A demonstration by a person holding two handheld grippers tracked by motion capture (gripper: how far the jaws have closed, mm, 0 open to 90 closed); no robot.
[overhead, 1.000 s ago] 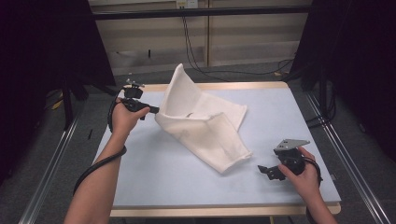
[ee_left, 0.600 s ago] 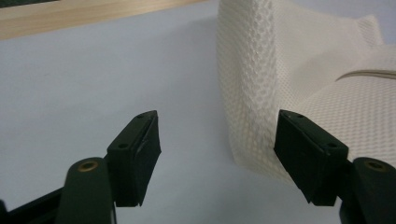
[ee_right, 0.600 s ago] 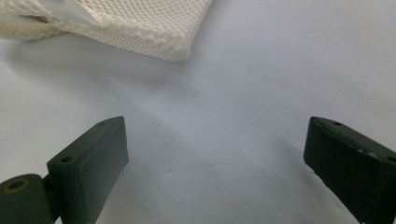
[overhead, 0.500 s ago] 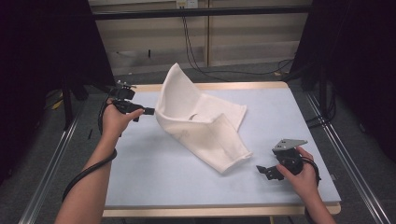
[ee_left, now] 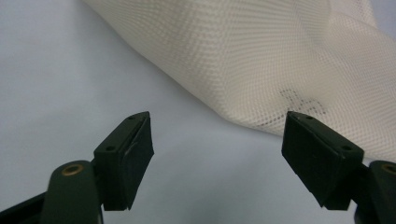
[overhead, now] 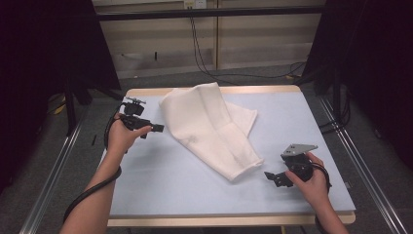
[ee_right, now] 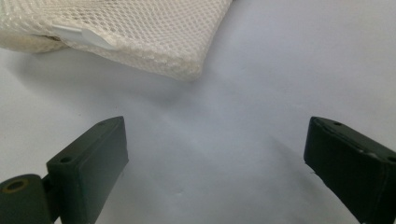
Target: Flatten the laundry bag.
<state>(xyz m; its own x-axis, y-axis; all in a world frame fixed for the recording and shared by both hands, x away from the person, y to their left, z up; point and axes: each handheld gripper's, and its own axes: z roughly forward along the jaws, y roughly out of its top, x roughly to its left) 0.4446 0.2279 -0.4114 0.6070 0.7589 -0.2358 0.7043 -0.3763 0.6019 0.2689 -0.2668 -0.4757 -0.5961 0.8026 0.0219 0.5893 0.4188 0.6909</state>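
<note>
Mesh laundry bag (overhead: 210,127), cream-white, lies folded across the middle of the pale blue tabletop (overhead: 160,185) in the high view, running diagonally from far-left to near-right, w/ a second layer peeking out on its right side. Left hand-held gripper (overhead: 155,128) sits just beside the bag's left edge, apart from it; its jaws have just been opening, nothing between them, so the bag looks freshly let go and lying flat on its own weight. Right hand-held gripper (overhead: 271,177) rests low near the bag's near corner, jaws spread, not touching cloth; prob. parked there ready for the next fold or pull. Left gripper view: both black jaws stand wide apart over bare tabletop (ee_left: 70,70), and the bag (ee_left: 261,56) drapes just ahead, w/ its fold edge crossing from upper left to lower right; a faint dark print shows thru the mesh, too blurred to read. Right gripper view: jaws wide, empty, tabletop (ee_right: 280,70) between them; the bag's (ee_right: 140,32) corner lies ahead at upper left, w/ a small white tab, maybe a label or zip pull, at its edge. As for contents: the bag lies flat and thin in every view, so I judge it empty, tho the inside can't be seen directly.
</note>
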